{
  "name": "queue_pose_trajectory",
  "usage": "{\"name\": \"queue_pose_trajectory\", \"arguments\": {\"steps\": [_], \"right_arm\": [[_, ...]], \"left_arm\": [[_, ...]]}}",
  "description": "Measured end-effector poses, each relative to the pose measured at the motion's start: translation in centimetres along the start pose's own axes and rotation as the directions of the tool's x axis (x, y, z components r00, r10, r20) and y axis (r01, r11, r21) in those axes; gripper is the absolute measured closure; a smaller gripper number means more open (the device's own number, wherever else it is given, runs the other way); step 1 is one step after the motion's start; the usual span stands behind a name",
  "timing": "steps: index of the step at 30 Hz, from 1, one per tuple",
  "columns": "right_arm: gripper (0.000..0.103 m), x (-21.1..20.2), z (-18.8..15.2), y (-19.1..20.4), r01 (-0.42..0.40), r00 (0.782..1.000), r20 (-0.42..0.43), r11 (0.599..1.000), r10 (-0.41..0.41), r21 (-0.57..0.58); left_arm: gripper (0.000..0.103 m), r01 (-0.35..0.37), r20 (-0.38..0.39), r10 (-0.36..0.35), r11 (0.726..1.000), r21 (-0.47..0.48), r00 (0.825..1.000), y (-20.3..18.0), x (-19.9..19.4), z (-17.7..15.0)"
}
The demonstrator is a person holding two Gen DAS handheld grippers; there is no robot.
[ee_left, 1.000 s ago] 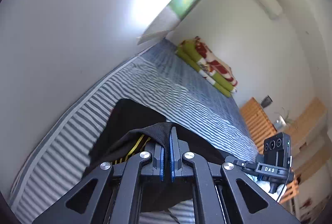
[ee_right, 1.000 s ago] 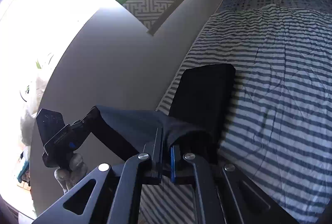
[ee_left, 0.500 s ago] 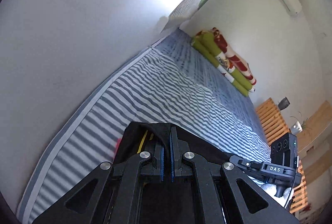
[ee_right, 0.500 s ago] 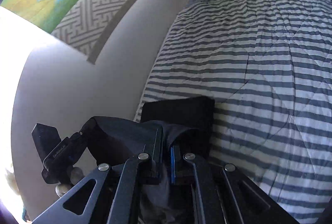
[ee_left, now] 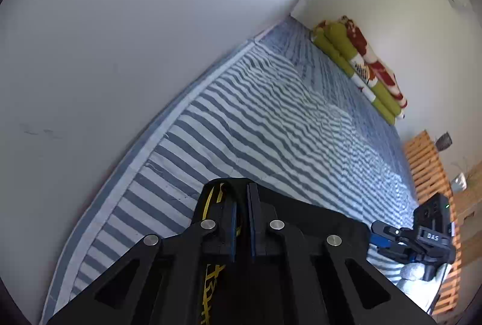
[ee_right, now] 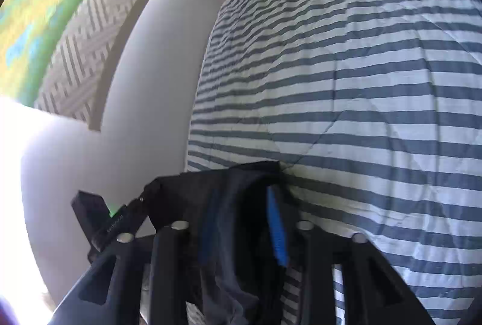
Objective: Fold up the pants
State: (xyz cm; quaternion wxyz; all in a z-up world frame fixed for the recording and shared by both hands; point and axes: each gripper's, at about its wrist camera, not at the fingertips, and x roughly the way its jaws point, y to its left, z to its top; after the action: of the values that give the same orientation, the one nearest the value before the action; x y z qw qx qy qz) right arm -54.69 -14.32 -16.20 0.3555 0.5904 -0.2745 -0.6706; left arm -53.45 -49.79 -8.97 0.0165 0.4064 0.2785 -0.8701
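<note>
Black fabric: the pants (ee_left: 301, 222) lie low on the striped bed cover (ee_left: 271, 120), dark cloth with yellow lettering under the left tool.
Left gripper: the left gripper (ee_left: 241, 204) is clenched on a bunched fold of the pants, its blue pads nearly together with cloth pinched between them.
Right gripper: the right gripper (ee_right: 241, 204) has just been opening; its blue pads stand apart with the pants (ee_right: 229, 183) draped loosely in the gap, no longer pressed.
Near edge of cloth: in the right wrist view the folded edge of the pants runs level across the frame, touching the cover (ee_right: 361, 83) just ahead of the fingertips.
Bed edge: the pale border of the cover follows the grey wall (ee_left: 105, 53) closely on the left; the pants lie near that side.
Open room: wide bare stripes stretch ahead of both tools up to the green and red bedding roll (ee_left: 361, 65) at the far wall.
Right side: wooden slats (ee_left: 427, 168) sit beyond the far bed edge, well apart from the pants.
Other tool: the right gripper's body (ee_left: 421, 237) shows at the lower right of the left view, beside the cloth.
</note>
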Motion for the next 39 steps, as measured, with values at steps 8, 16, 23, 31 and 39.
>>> {"name": "queue_pose_trajectory", "arguments": {"steps": [8, 16, 23, 31, 39], "right_arm": [[0.069, -1.8, -3.6, 5.3, 0.095, 0.99, 0.129, 0.956, -0.061, -0.278], [0.072, 4.7, -8.4, 6.8, 0.344, 0.938, 0.119, 0.822, -0.327, -0.454], [0.072, 1.5, -11.3, 7.2, 0.252, 0.968, 0.117, 0.832, -0.223, -0.495], [0.072, 2.7, -20.7, 7.8, 0.301, 0.937, 0.076, 0.675, -0.341, -0.674], [0.072, -5.2, -25.8, 5.6, 0.322, 0.931, 0.059, 0.735, -0.36, -0.596]], "left_arm": [[0.057, -0.022, -0.026, 0.026, 0.988, 0.15, 0.999, -3.1, -1.2, -0.4], [0.053, -0.13, 0.104, 0.116, 0.981, 0.141, 0.988, -3.3, -5.0, 0.0], [0.068, -0.051, 0.002, 0.053, 0.962, 0.267, 0.999, -3.6, -4.2, -4.5], [0.07, -0.224, -0.07, 0.233, 0.967, 0.124, 0.97, 2.5, -3.3, -8.4], [0.07, -0.264, -0.046, 0.27, 0.959, 0.104, 0.962, 1.7, -10.2, -15.1]]}}
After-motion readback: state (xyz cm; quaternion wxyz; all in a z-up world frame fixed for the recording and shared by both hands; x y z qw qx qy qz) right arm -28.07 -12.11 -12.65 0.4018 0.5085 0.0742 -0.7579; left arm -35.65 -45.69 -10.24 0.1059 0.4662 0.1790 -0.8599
